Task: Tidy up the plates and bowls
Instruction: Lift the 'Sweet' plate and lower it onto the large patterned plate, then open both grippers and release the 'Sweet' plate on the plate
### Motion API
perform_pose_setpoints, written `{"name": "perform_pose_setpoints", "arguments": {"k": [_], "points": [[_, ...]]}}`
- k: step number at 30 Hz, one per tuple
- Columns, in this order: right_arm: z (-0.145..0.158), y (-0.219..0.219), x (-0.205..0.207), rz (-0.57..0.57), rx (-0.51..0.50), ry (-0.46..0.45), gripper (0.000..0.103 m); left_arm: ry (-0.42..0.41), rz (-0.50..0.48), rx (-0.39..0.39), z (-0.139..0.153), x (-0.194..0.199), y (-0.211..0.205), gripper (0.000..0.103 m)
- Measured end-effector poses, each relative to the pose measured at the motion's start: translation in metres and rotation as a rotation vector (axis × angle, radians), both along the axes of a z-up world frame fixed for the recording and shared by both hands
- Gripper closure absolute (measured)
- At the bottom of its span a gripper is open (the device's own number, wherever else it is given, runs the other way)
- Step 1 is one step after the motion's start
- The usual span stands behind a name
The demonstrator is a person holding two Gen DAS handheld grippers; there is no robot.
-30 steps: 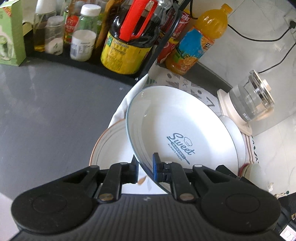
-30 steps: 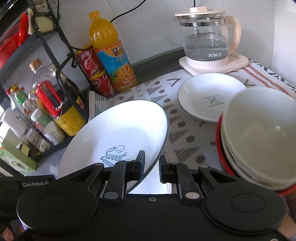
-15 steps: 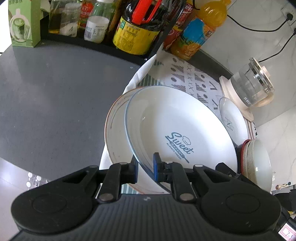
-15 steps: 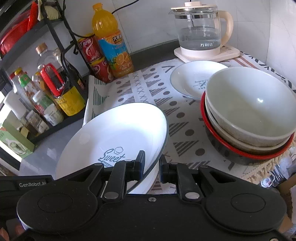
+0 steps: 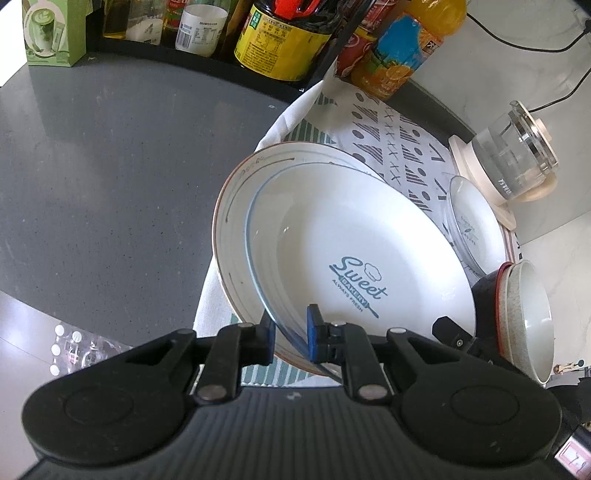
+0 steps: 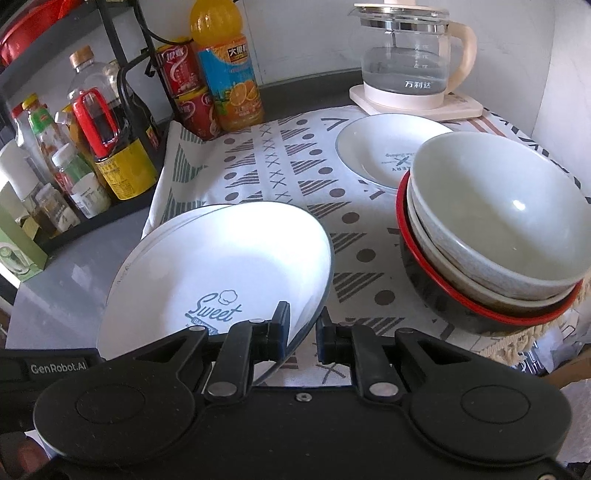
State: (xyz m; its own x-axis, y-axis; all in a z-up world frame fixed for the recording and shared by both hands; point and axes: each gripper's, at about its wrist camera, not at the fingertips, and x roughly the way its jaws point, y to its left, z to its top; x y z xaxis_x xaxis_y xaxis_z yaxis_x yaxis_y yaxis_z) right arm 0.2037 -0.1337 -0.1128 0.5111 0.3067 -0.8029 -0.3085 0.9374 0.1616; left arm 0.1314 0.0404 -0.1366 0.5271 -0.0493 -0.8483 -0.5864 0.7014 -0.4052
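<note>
On the far left of the grey surface (image 5: pixel 110 166) stands a green box (image 5: pixel 51 33), and next to it is a black rack (image 6: pixel 122 74) full of bottles, with a big dark bottle that has a yellow label (image 5: pixel 280 40). After that come red cans (image 6: pixel 188 88) and an orange juice bottle (image 6: pixel 225 74) at the back edge of a white cloth (image 6: pixel 266 166) with grey shapes on it. On the near left part of the cloth lies a big plate with a thin red rim (image 5: pixel 236 206). Right over it, tipped a little, is the white plate with the blue word "Sweet" (image 5: pixel 354 251). Both tongs are at this plate. The left tongs (image 5: pixel 291 332) have the plate's edge between their two blue pads, one pad on each side of the rim, with small gaps showing, so I cannot tell if they squeeze it. The right tongs (image 6: pixel 301 330) have the other edge between their pads too; the left pad is on the plate, and the right pad stands a bit away from the rim. More to the right, near the back, sits a smaller white plate (image 6: pixel 384 155). In front of it is a stack of bowls (image 6: pixel 491 229), pale ones nested in a black bowl with a red rim. Behind them all, a glass kettle (image 6: pixel 410 62) stands on its cream base.
</note>
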Motion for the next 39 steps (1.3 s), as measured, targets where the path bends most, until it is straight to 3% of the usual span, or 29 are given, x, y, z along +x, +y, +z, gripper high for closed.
{"name": "perform_pose_setpoints", "arguments": {"k": [8,10,15,22,28,35,37,39], "points": [[-0.006,0.004,0.005,0.016,-0.027,0.011,0.090,0.040,0.008,-0.012,-0.005,0.006,0.007,0.088],[-0.008,0.004,0.008,0.005,-0.037,0.014,0.091,0.049,0.019,0.016,-0.001,0.007,0.010,0.087],[-0.012,0.005,0.014,-0.001,-0.038,0.017,0.091,0.049,0.059,0.096,0.010,0.008,0.024,0.073],[-0.019,0.011,0.021,-0.002,-0.046,0.039,0.088,0.109,0.075,0.089,0.001,0.010,0.037,0.073],[-0.033,0.018,0.027,-0.025,-0.023,0.099,0.086,0.120,0.082,0.086,0.000,0.006,0.043,0.072],[-0.028,0.017,0.023,-0.029,-0.021,0.086,0.083,0.108,0.072,0.085,0.011,-0.001,0.050,0.071],[-0.020,0.015,0.019,-0.028,-0.005,0.073,0.077,0.098,0.071,0.083,0.017,-0.004,0.051,0.066],[-0.012,0.012,0.016,-0.030,0.019,0.060,0.060,0.085,0.069,0.093,0.023,-0.009,0.051,0.058]]}}
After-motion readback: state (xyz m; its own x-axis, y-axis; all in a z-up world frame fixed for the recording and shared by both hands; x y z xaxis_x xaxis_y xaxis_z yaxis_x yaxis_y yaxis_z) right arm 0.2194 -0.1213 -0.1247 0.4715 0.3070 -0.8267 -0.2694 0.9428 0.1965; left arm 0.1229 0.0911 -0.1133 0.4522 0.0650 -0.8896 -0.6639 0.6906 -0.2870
